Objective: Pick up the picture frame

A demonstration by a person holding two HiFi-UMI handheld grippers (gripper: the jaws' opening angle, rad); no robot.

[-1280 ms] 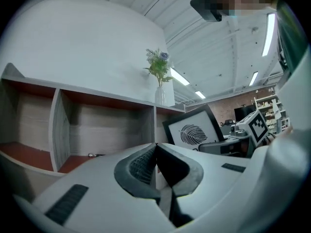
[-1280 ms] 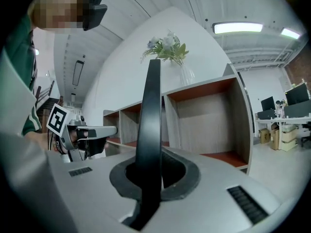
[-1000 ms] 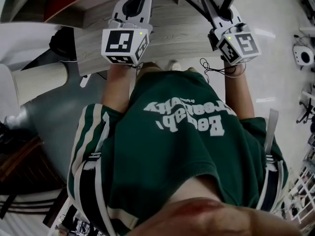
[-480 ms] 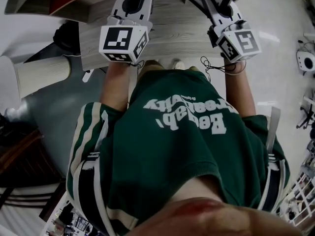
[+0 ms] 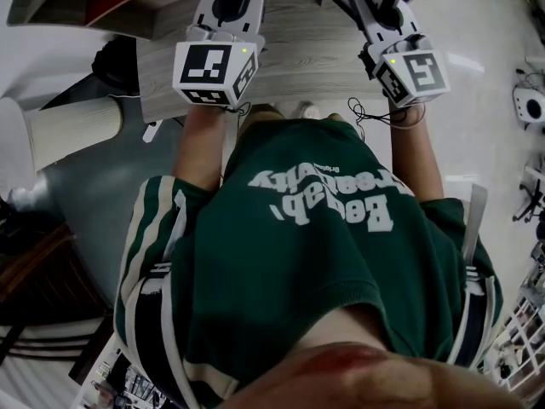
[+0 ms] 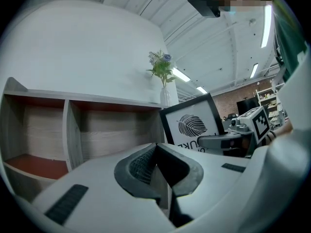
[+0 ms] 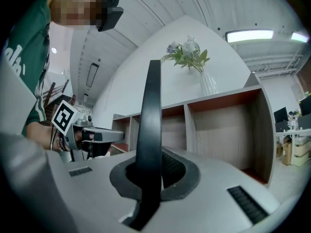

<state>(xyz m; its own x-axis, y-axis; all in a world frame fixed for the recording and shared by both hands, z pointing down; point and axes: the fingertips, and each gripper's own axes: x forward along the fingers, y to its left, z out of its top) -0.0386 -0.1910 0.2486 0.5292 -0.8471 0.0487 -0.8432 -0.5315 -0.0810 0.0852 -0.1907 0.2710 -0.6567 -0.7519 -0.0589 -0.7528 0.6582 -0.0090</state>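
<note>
vase (image 7: pixel 208 84): flowers (image 7: pixel 187 52) held, 1 o'clock of frame (image 7: pixel 151 106) | frame: black rim, leaf print, pinched edge-on by right gripper (image 7: pixel 154 161) | left gripper (image 6: pixel 155 147): pressed together, empty

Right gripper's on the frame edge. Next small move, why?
Probably lift the right gripper slightly, keeping it level: its jaws are shut on the picture frame by its black edge, the frame stands upright above the wooden top, and the left gripper is shut and empty.
</note>
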